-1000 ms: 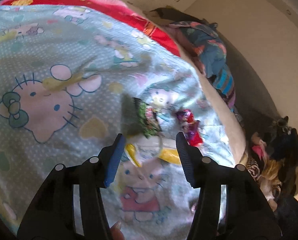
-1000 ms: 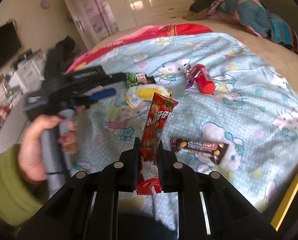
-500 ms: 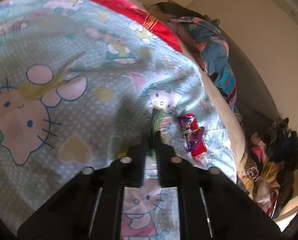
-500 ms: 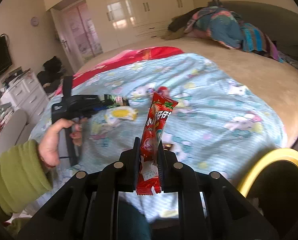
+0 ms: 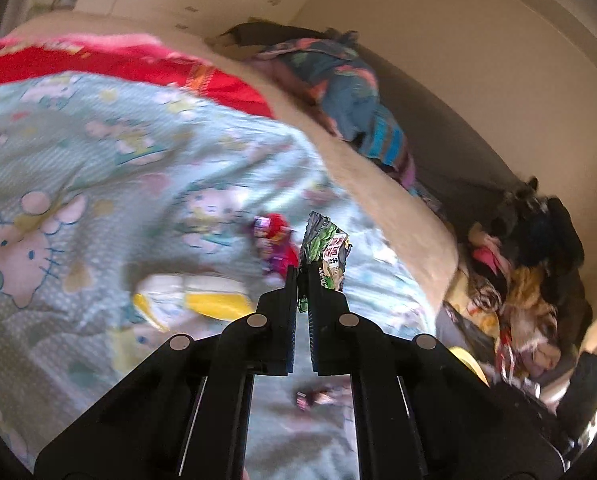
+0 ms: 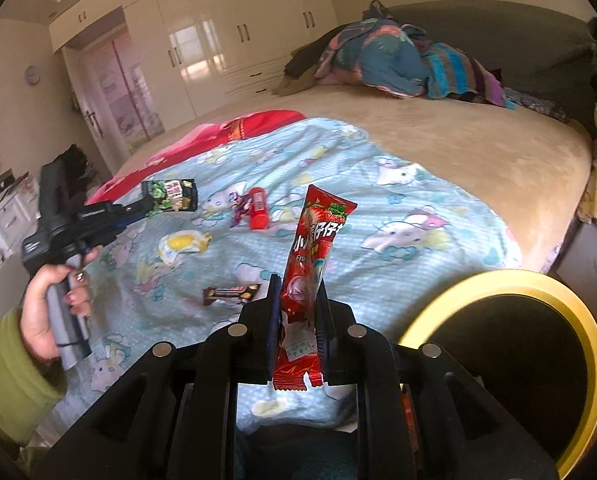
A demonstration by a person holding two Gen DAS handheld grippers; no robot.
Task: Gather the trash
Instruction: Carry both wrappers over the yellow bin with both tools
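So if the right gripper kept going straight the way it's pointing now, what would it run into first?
Probably the light blue cartoon-print blanket on the bed. The right gripper, shut on a tall red strawberry snack wrapper, points over it, past the small brown chocolate bar wrapper; depth is unclear.

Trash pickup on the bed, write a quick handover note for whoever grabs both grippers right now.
Left gripper: shut on the green wrapper, lifted off the blanket.
Right gripper: shut on the red strawberry wrapper, near the yellow-rimmed bin.
Done: two pieces picked up, neither binned yet.
Left on the blanket: red tube with purple wrapper, white-and-yellow wrapper, brown chocolate bar.
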